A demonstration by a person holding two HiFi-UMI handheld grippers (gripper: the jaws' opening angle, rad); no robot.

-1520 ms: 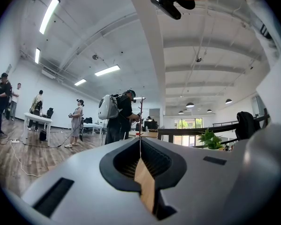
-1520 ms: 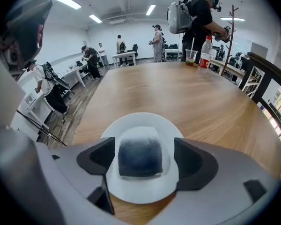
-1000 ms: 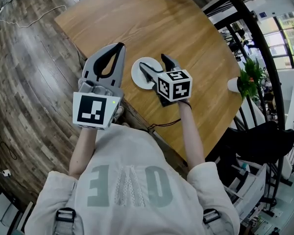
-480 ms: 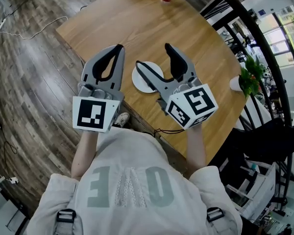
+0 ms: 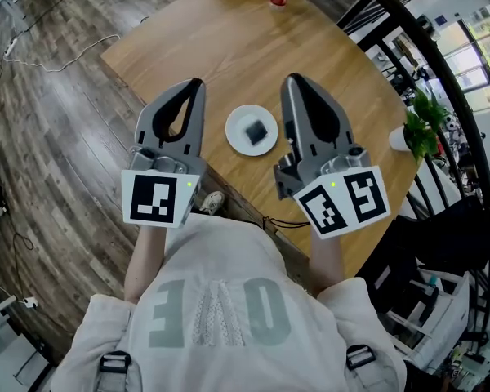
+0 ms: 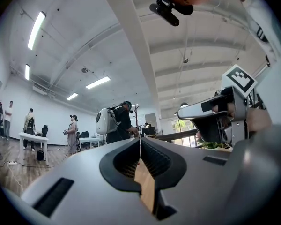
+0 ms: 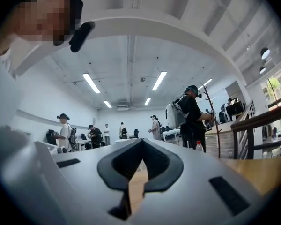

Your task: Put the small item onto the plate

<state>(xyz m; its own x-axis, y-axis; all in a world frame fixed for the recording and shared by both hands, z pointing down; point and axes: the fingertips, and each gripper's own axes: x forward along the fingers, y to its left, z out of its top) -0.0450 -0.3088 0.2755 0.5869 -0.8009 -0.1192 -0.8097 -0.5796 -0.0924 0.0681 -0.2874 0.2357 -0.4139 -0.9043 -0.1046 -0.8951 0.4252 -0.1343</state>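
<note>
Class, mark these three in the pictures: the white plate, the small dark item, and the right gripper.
white plate [image 5: 238, 129], head view, bare left rim.
small dark item [image 5: 256, 131], head view, its middle.
right gripper [image 5: 293, 80], head view, tips of its closed jaws.

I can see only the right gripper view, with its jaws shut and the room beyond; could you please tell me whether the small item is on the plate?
Observer: Yes, the head view shows the small dark item lying on the white plate.
Operator: Thank you; where is the plate relative to the grippers?
Observer: It sits on the wooden table, showing between the left gripper and the right gripper, whose jaws have just closed on nothing.
Operator: Is the left gripper holding anything?
Observer: No; the left gripper view shows its jaws together, with nothing between them.
</note>
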